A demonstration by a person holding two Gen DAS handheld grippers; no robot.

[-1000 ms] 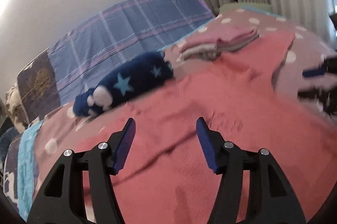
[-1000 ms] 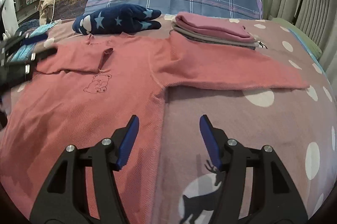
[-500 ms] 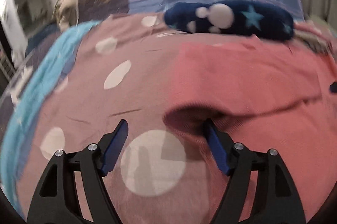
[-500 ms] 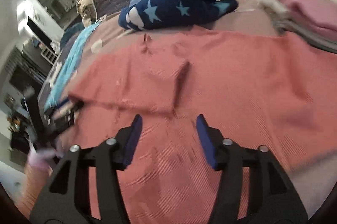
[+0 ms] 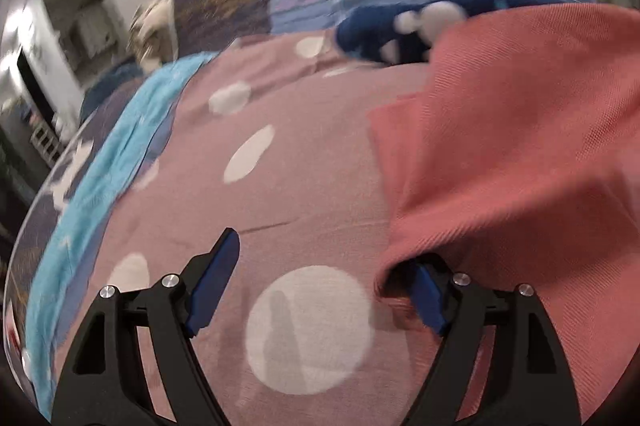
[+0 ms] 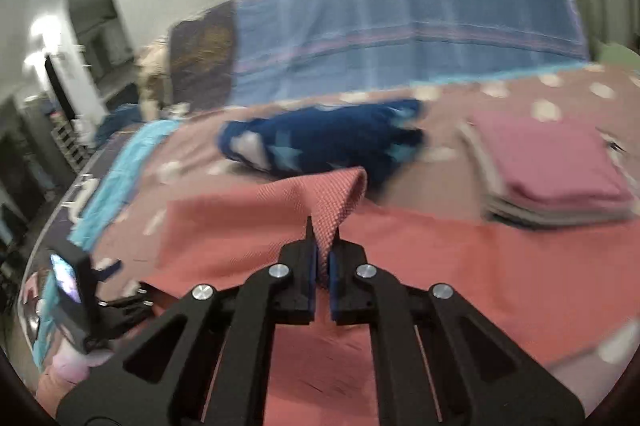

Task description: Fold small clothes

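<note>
two grippers work one salmon-pink top (image 6: pixel 460 266) spread on the polka-dot bedspread (image 5: pixel 280 162). the right gripper (image 6: pixel 322 258) has its fingers pinched tight on a raised fold of the top's edge, which stands up toward 12 o'clock from the tips. the left gripper (image 5: pixel 320 290) has its fingers spread wide and grips nothing; the top's lifted edge drapes over its 3 o'clock finger, while bare bedspread lies between the tips. the right hand is judged the nearer one to carry the fold. a folded pile (image 6: pixel 552 174) waits at 2 o'clock in the right view, beside a navy star-print garment (image 6: pixel 328 138).
</note>
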